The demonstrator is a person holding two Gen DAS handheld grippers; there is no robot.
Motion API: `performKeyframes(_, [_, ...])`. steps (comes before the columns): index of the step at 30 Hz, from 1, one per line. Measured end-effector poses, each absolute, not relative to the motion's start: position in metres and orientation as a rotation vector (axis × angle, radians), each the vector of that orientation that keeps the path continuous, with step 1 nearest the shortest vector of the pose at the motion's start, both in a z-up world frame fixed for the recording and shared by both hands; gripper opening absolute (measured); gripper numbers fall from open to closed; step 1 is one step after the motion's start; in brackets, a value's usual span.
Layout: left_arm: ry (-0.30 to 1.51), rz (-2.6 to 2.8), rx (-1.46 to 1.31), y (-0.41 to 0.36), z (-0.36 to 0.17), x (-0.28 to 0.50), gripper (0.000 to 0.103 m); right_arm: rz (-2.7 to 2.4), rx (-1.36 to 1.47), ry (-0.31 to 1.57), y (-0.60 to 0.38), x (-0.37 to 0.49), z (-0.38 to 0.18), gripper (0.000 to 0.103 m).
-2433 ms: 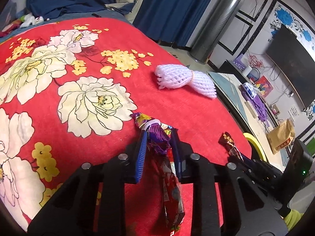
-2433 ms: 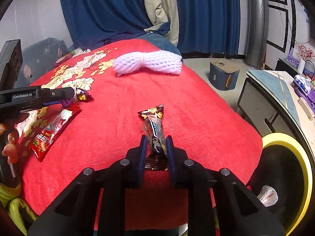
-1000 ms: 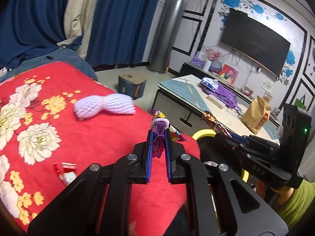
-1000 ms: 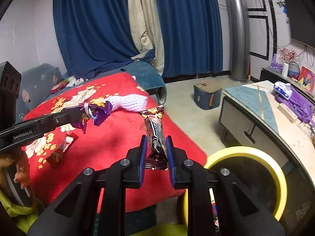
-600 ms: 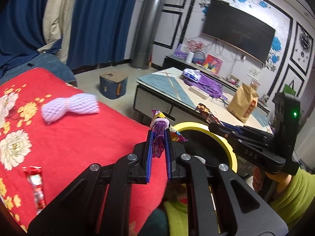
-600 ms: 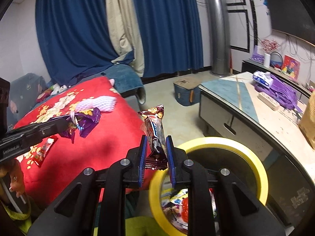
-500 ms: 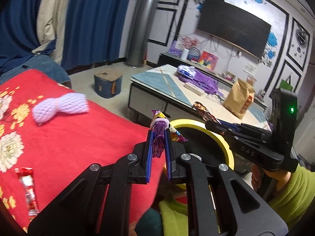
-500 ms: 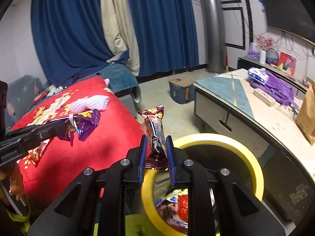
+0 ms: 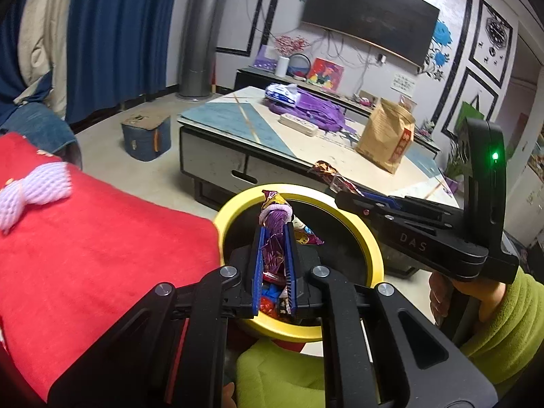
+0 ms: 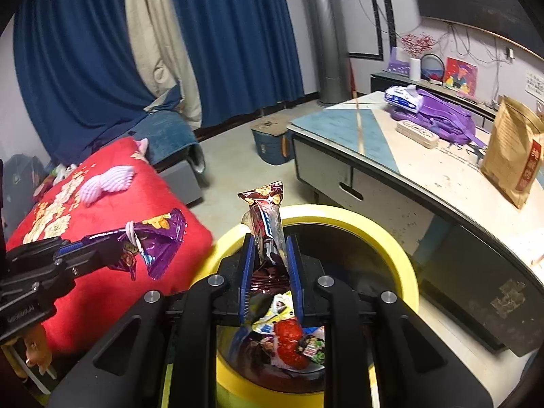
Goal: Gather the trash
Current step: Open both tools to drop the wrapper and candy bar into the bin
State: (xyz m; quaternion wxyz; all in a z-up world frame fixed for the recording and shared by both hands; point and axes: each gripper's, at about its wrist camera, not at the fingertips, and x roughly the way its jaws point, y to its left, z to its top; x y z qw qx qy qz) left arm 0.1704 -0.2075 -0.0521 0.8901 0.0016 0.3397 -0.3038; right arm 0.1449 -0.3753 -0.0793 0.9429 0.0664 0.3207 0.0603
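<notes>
Right view only: wrappers piled in the bottom of the yellow-rimmed bin (image 10: 401,255)
Left view only: television (image 9: 370,20) on the wall
Room: red floral bed (image 9: 102,238) touching the bin's rim; white foam net (image 9: 30,187) near the bed's edge; low counter (image 10: 408,170) with a brown paper bag (image 10: 513,156)
Left tongs (image 9: 274,238): pinching a crumpled purple wrapper (image 9: 273,217) over the bin
Right tongs (image 10: 270,248): pinching a dark brown snack wrapper (image 10: 265,217), upright above the bin
</notes>
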Motion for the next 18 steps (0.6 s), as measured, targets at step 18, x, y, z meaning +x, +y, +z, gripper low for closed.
performKeyframes(18, [0.799,-0.713,0.017,-0.248,-0.092,0.185,0.008,0.045,0.193,0.730,-0.410,0.157,-0.105,0.020])
